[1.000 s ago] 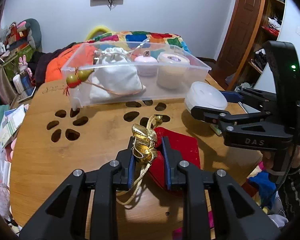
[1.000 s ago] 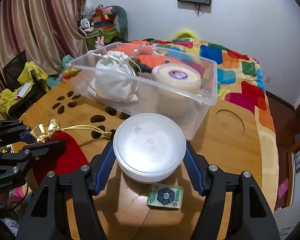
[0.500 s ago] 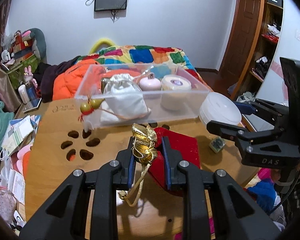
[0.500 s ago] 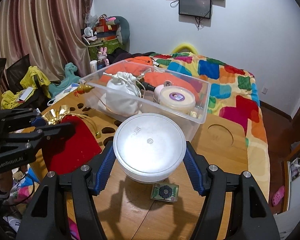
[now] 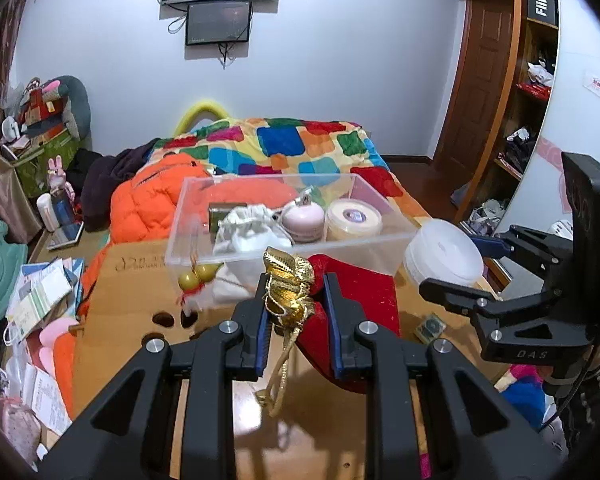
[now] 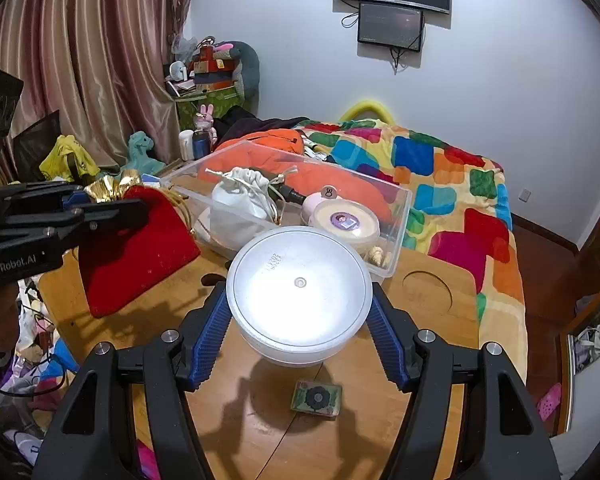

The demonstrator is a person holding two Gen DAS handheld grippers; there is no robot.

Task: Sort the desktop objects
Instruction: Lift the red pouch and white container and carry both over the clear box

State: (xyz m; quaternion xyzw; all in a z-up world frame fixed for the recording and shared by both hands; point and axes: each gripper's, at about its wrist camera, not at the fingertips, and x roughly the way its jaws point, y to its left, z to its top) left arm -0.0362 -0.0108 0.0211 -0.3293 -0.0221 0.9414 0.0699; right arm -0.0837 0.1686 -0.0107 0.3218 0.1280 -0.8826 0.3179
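Gold-trimmed red velvet pouch (image 5: pixel 352 300) dangles from our pinching left gripper (image 5: pixel 296 312); our right gripper (image 6: pixel 300 320) clamps the white round lidded tub (image 6: pixel 298 292), which may clip the clear plastic bin (image 6: pixel 400 216) at twelve o'clock.

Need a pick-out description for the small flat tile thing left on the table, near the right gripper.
Start at the round wooden table with the clear plastic storage bin on it. In front of the bin, under the round white lidded tub held in the right gripper, lies a small square green packet. It is the only flat item there, printed with a dark flower.
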